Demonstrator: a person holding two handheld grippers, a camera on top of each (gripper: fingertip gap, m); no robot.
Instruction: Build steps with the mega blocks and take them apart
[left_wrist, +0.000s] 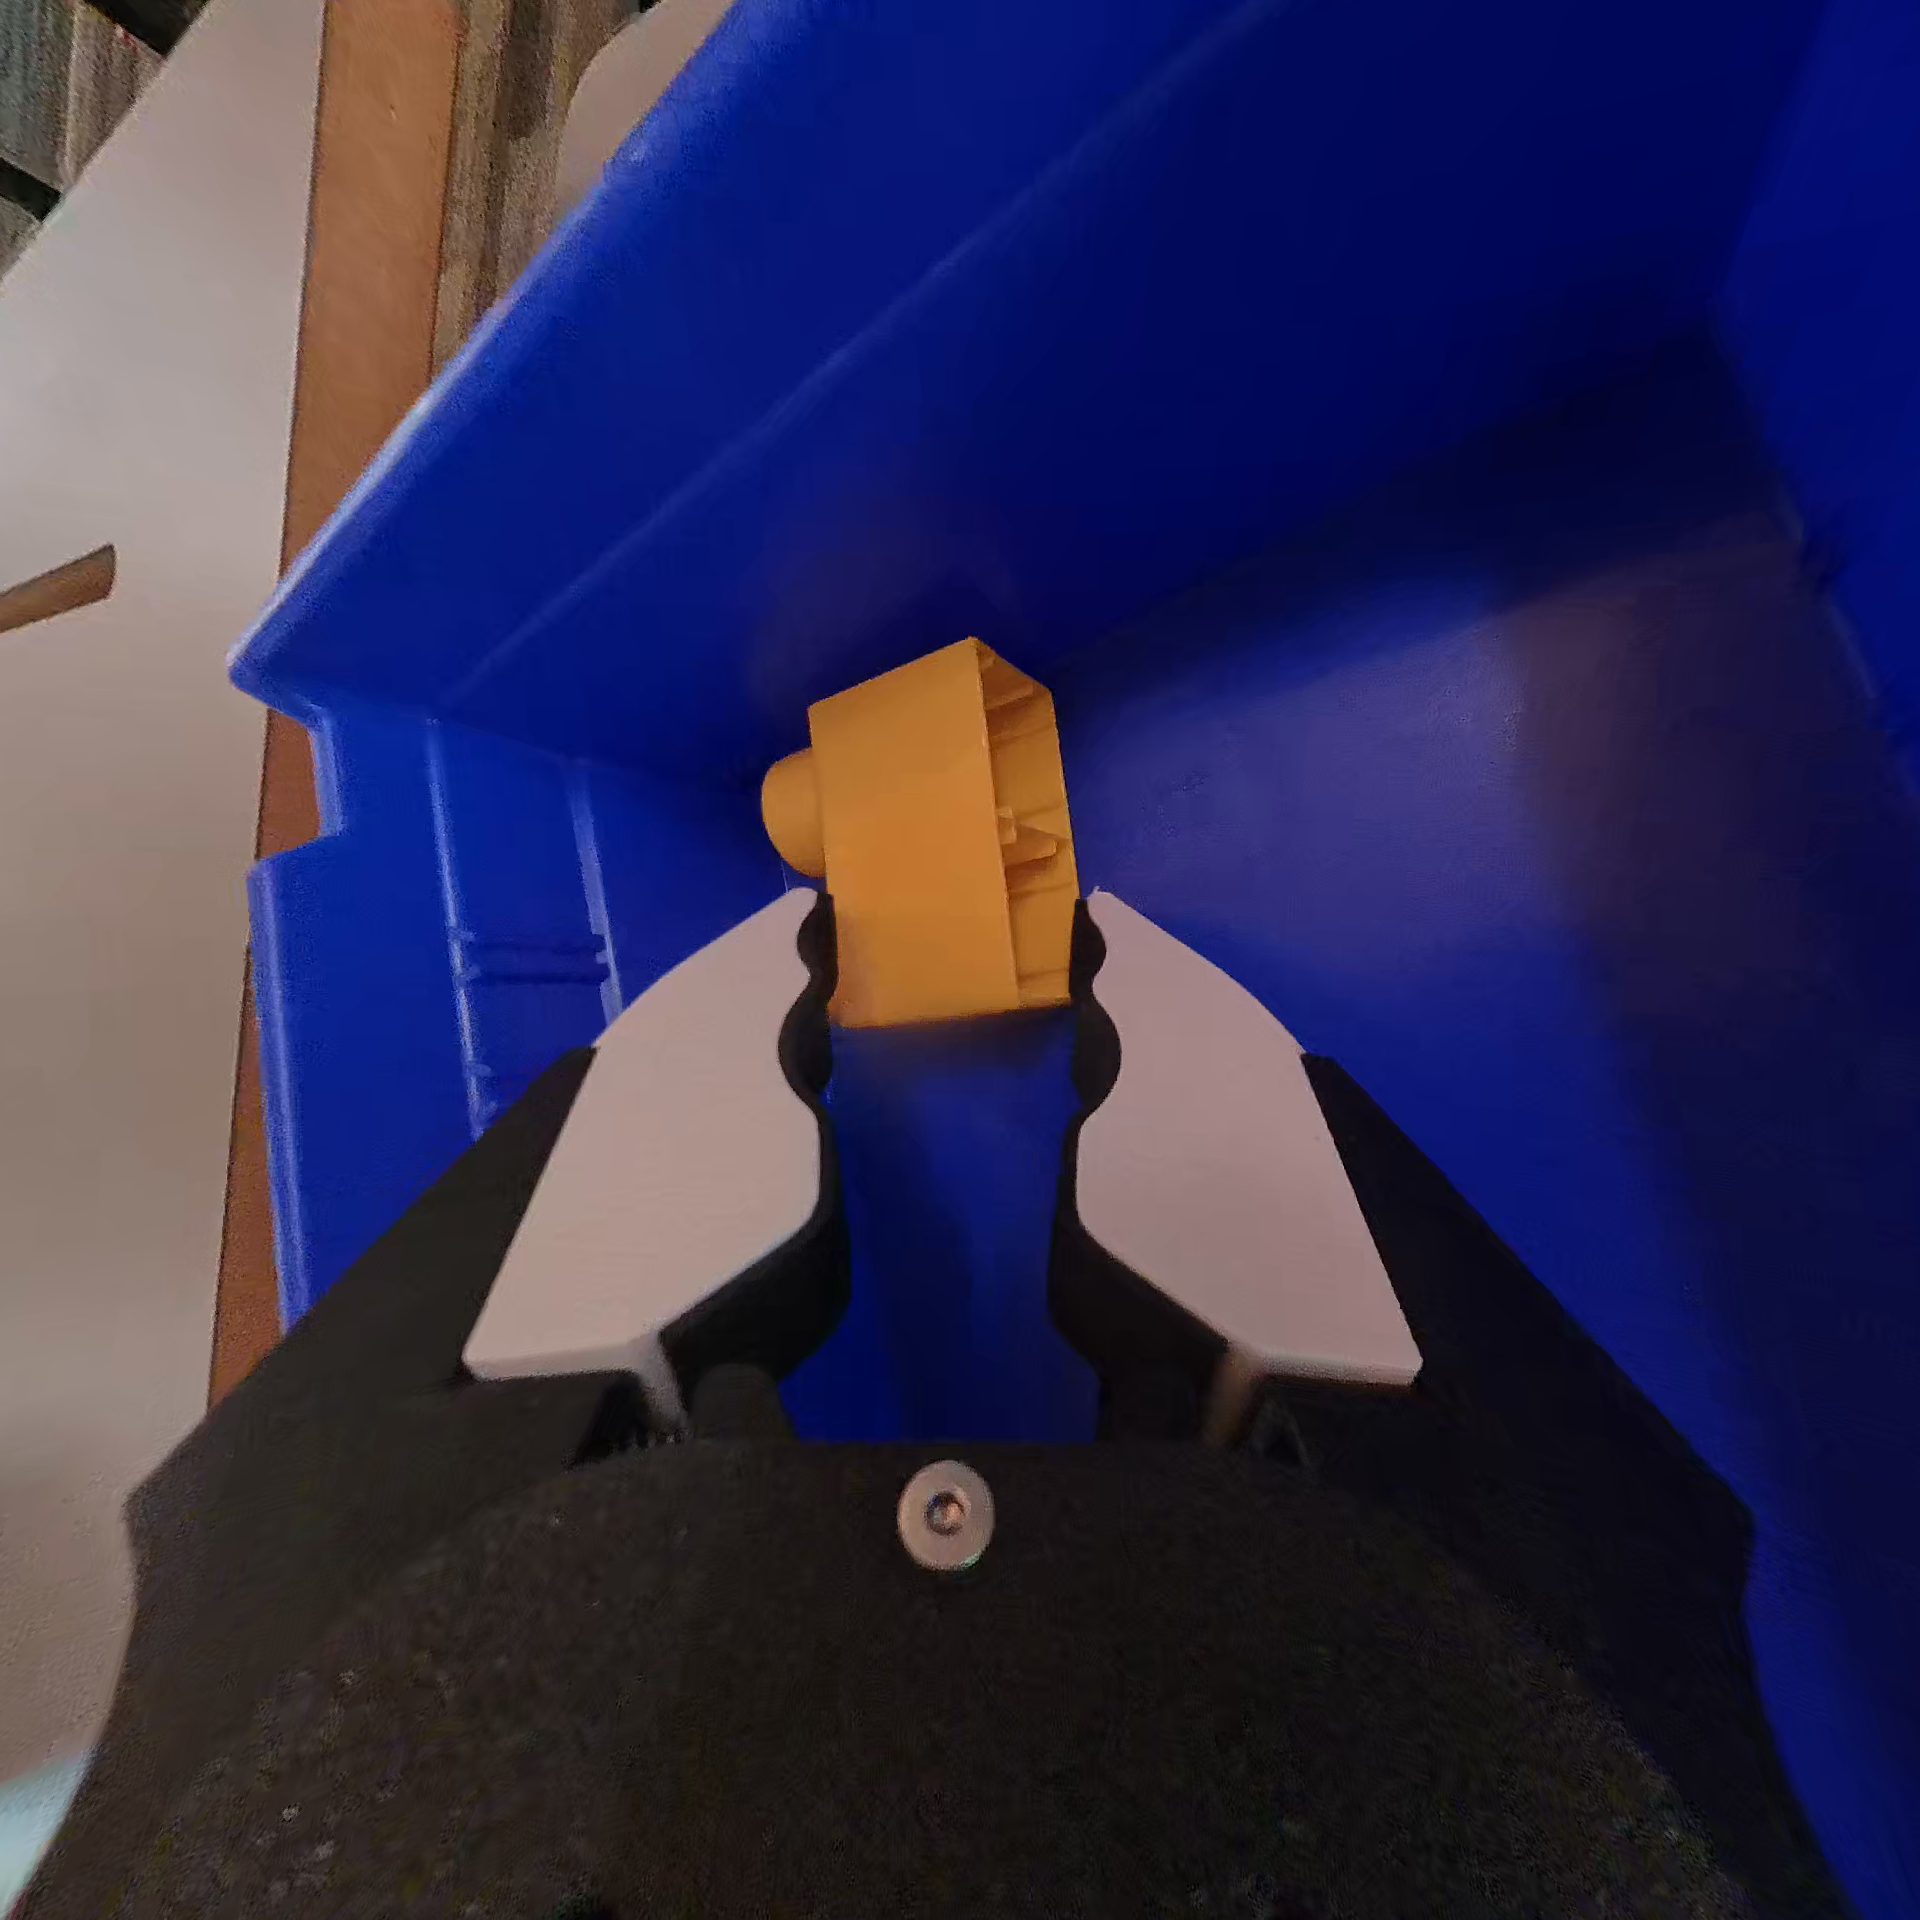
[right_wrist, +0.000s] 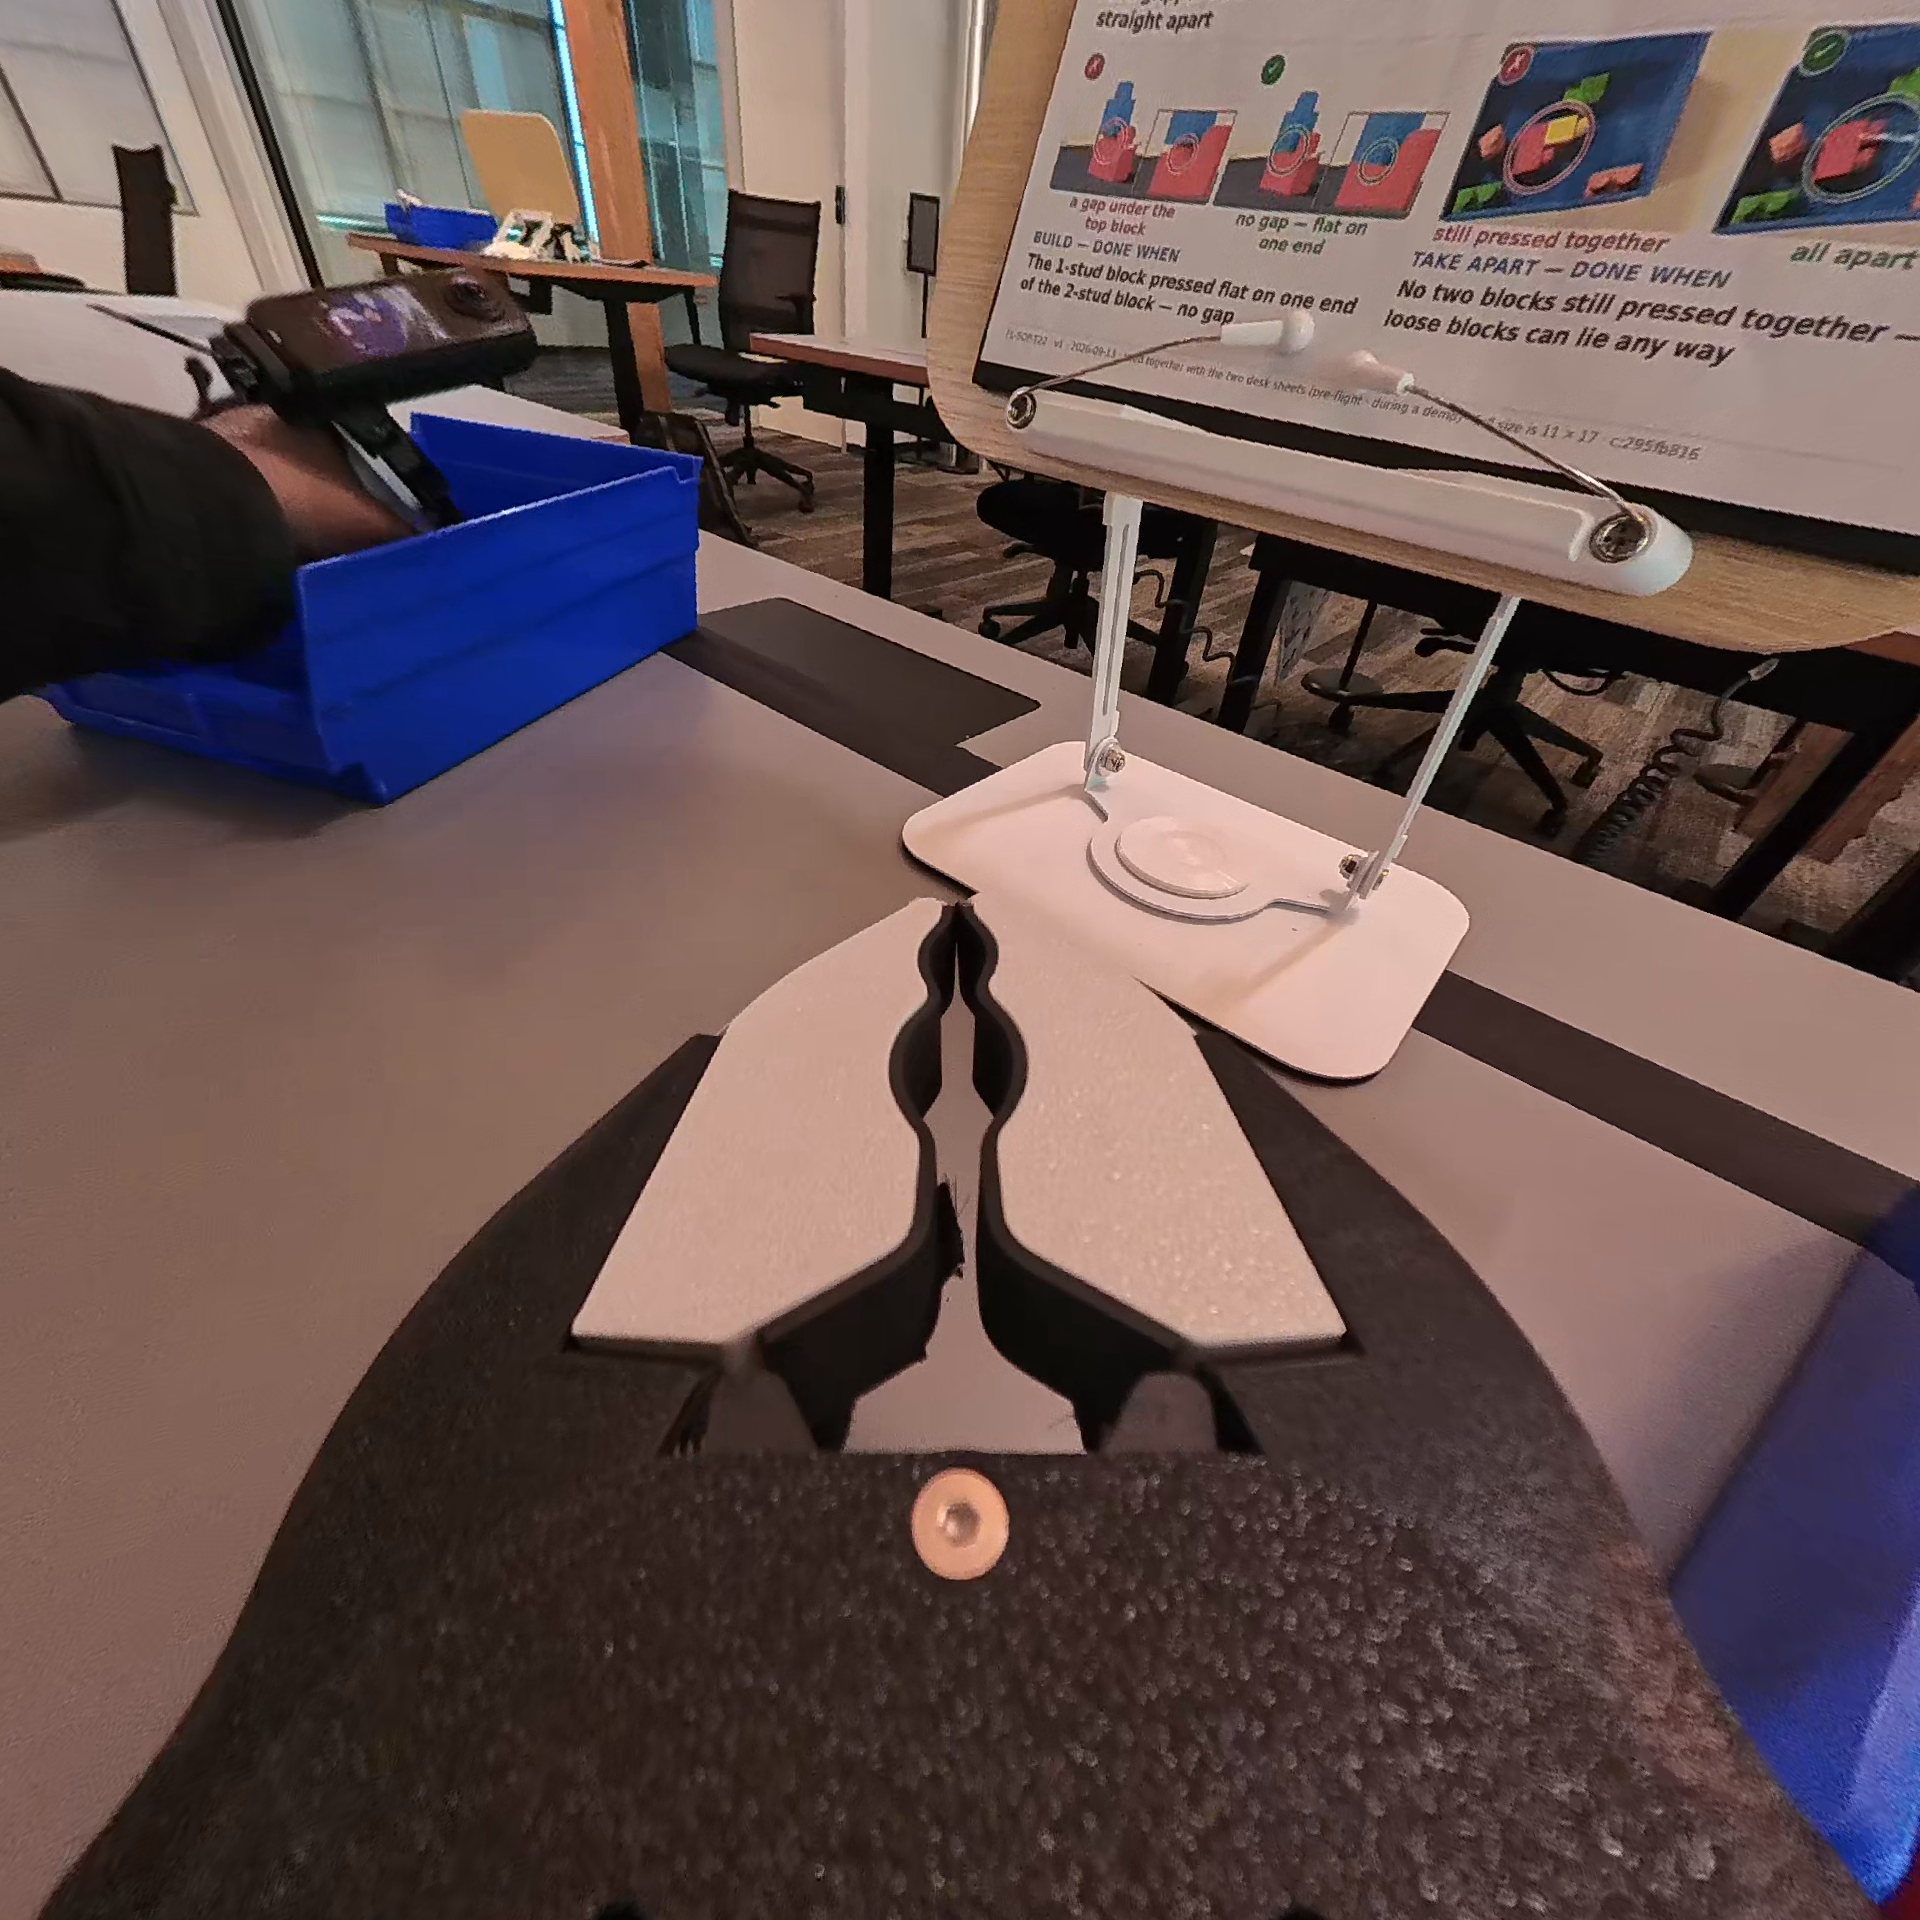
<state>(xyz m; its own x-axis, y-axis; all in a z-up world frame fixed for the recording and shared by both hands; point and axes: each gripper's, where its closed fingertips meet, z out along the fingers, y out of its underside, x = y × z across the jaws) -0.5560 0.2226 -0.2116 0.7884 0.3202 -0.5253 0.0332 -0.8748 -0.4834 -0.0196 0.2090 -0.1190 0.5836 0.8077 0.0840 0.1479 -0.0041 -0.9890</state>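
Yellow plastic — a one-stud block (left_wrist: 940, 831) sits pinched between the tips of the left gripper (left_wrist: 948, 940), its jaws closed on it inside the blue bin (left_wrist: 1351, 468), stud pointing left. The right gripper (right_wrist: 956, 920) hovers over the grey table (right_wrist: 364, 1039) — jaws nearly touching, holding nothing — near a white stand (right_wrist: 1226, 935).

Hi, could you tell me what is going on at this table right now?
A person works two handheld grippers. The left gripper reaches inside a blue bin and is shut on a yellow block. The right gripper hangs shut and empty over the grey table, near a white document stand.
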